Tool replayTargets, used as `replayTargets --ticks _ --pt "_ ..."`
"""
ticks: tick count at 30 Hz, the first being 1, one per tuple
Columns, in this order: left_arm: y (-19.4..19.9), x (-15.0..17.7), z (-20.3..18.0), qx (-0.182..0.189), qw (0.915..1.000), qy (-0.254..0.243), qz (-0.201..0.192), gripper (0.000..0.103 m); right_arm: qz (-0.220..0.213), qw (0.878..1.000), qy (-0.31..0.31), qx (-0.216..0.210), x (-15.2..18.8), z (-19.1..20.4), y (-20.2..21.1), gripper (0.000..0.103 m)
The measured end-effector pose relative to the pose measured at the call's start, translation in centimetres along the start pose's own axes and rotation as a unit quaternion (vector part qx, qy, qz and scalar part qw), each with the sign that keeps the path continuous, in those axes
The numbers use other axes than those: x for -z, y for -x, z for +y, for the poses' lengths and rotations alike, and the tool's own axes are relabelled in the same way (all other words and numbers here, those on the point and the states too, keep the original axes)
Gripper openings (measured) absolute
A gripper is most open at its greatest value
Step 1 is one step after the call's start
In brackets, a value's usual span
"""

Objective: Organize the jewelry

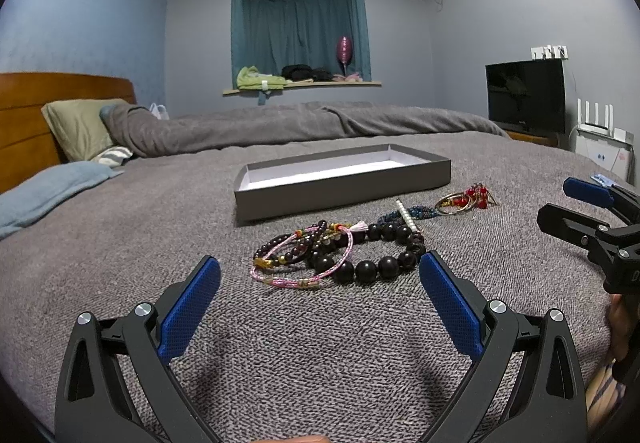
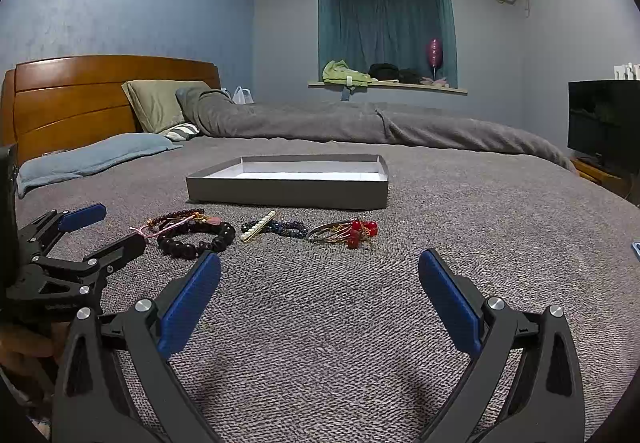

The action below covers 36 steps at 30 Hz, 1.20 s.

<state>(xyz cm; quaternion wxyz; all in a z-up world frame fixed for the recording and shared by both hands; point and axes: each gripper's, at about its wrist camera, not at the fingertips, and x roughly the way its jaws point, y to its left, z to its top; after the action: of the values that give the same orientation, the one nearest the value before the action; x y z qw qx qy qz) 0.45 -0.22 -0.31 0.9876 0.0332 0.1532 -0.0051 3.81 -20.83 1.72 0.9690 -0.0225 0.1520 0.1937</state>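
A row of jewelry lies on the grey bedspread in front of a shallow grey box (image 1: 344,189) (image 2: 288,195) with a white inside. From the left: a pink cord bracelet (image 1: 300,267), a large dark bead bracelet (image 1: 372,263) (image 2: 196,241), a pearl bar clip (image 1: 408,215) (image 2: 259,230), a blue bead bracelet (image 2: 288,229), and gold bangles with red beads (image 1: 466,199) (image 2: 344,233). My left gripper (image 1: 320,275) (image 2: 100,227) is open just before the dark beads. My right gripper (image 2: 320,271) (image 1: 560,203) is open, short of the bangles.
The bed holds a rolled grey duvet (image 1: 280,123), a green pillow (image 1: 76,127) and a blue towel (image 1: 44,195) at the left by a wooden headboard (image 2: 80,99). A black TV (image 1: 524,95) stands at the right.
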Motion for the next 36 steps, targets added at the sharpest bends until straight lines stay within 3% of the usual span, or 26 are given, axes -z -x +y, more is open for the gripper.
replayTargets --ticks 19,28,36 --pt "0.0 0.0 0.0 0.001 1.0 -0.001 0.0 0.099 0.0 1.0 0.0 0.0 0.0 0.0 0.0 0.098" --pt "-0.1 0.0 0.3 0.037 0.9992 0.009 0.008 0.099 0.0 1.0 -0.006 0.002 -0.1 -0.1 0.1 0.098" --pt "1.2 -0.2 0.2 0.051 0.9986 0.004 -0.013 0.099 -0.002 1.0 -0.007 0.005 -0.1 0.0 0.1 0.098"
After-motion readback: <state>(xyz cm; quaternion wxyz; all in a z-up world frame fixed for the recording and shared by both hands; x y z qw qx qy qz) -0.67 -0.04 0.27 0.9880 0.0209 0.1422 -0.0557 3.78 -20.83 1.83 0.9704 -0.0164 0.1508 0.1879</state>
